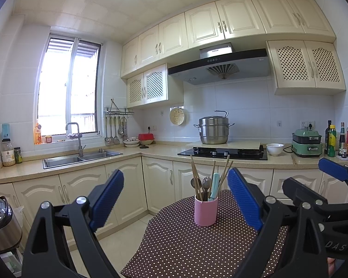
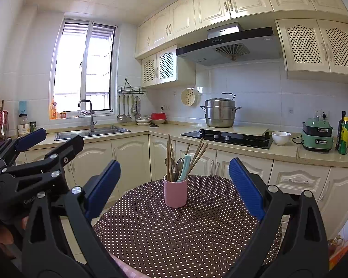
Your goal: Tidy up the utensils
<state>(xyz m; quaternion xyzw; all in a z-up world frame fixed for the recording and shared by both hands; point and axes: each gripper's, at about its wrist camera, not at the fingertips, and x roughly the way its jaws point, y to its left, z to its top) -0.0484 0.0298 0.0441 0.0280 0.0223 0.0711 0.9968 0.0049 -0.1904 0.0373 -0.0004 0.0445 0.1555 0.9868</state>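
A pink cup (image 1: 206, 210) stands upright on a round table with a brown polka-dot cloth (image 1: 185, 250). It holds several wooden chopsticks (image 1: 194, 176), metal spoons and a fork (image 1: 205, 184), and a mint-handled utensil (image 1: 214, 185). My left gripper (image 1: 176, 199) is open and empty, held above the table short of the cup. The cup also shows in the right wrist view (image 2: 175, 193) on the same cloth (image 2: 185, 231). My right gripper (image 2: 175, 185) is open and empty too, with the cup seen between its blue pads (image 2: 246, 185). Each gripper shows at the edge of the other's view.
Behind the table runs a kitchen counter (image 1: 160, 150) with a steel sink (image 1: 81, 158), a black hob (image 1: 222, 153) with a steel pot (image 1: 213, 129), a white bowl (image 1: 275, 149), a green cooker (image 1: 307, 144) and bottles (image 1: 338, 139). A rice cooker (image 1: 2, 222) stands at the left.
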